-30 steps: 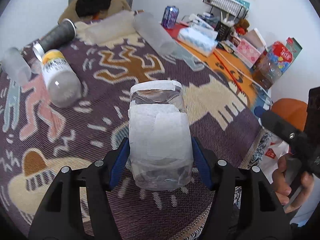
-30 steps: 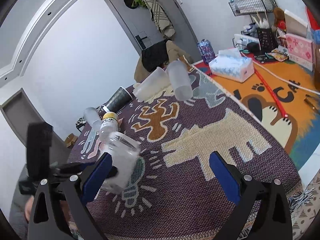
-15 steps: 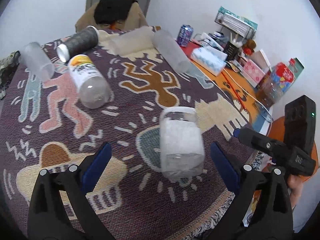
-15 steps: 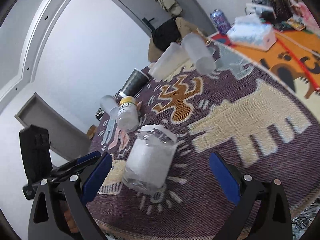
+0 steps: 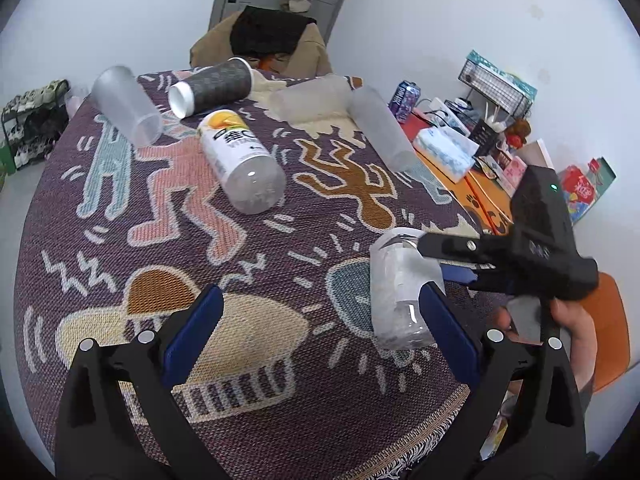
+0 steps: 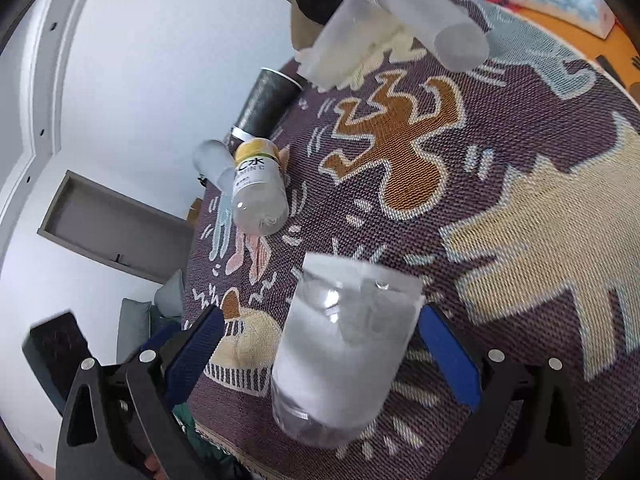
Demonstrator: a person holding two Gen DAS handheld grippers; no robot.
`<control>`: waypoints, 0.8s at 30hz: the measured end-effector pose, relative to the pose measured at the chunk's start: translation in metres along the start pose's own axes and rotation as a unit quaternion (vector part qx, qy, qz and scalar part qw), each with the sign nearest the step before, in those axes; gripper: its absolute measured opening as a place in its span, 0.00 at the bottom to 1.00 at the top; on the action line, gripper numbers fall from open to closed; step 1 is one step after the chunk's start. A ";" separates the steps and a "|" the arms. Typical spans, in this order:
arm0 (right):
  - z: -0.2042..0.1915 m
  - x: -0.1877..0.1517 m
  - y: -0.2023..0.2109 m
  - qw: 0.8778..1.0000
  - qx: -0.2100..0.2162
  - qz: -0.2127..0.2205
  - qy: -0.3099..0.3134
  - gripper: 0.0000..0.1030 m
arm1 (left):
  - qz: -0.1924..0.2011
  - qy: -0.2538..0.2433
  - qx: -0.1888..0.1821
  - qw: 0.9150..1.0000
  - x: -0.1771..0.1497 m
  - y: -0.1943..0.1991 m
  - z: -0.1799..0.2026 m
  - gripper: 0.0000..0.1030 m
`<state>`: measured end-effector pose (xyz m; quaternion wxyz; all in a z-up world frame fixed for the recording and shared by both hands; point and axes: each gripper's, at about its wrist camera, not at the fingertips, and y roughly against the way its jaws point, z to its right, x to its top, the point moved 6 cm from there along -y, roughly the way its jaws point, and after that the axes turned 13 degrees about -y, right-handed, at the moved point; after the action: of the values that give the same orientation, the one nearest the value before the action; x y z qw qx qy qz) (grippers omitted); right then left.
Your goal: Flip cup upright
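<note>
A clear plastic cup (image 5: 402, 292) wrapped in white paper stands on the patterned rug near the table's front right edge. In the right wrist view the cup (image 6: 344, 344) sits between the wide-open blue fingers of my right gripper (image 6: 320, 348), not touched by either. My left gripper (image 5: 320, 328) is open and empty, drawn back to the cup's left. My right gripper also shows in the left wrist view (image 5: 452, 256), reaching in at the cup from the right.
Lying on the rug: a yellow-capped bottle (image 5: 240, 164), a dark paper cup (image 5: 212, 86), a frosted cup (image 5: 126, 106) at far left, two frosted cups (image 5: 380, 128) at the back. A tissue box (image 5: 446, 152) and clutter stand on the orange mat at right.
My left gripper opened, let go of the standing cup and pulled back to the left. My right gripper moved in, and the cup now stands between its open fingers.
</note>
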<state>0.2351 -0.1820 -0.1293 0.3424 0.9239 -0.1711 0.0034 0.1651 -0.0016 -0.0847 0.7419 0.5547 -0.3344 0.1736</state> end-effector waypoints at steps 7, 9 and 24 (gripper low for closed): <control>-0.005 0.006 -0.023 0.999 -0.033 -0.027 -0.011 0.91 | 0.009 0.030 0.013 0.999 -0.006 0.007 -0.020 0.94; -0.006 0.006 -0.032 0.999 -0.042 -0.033 -0.008 0.78 | 0.011 0.036 0.018 0.999 -0.007 0.009 -0.023 0.94; -0.038 0.002 0.014 0.988 -0.016 0.103 0.114 0.60 | 0.030 0.038 0.027 0.998 -0.007 0.022 -0.027 0.94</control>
<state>0.2367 -0.1689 -0.0909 0.3724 0.8891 -0.2253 0.1414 0.1544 0.0317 -0.0783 0.7333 0.5572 -0.3179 0.2253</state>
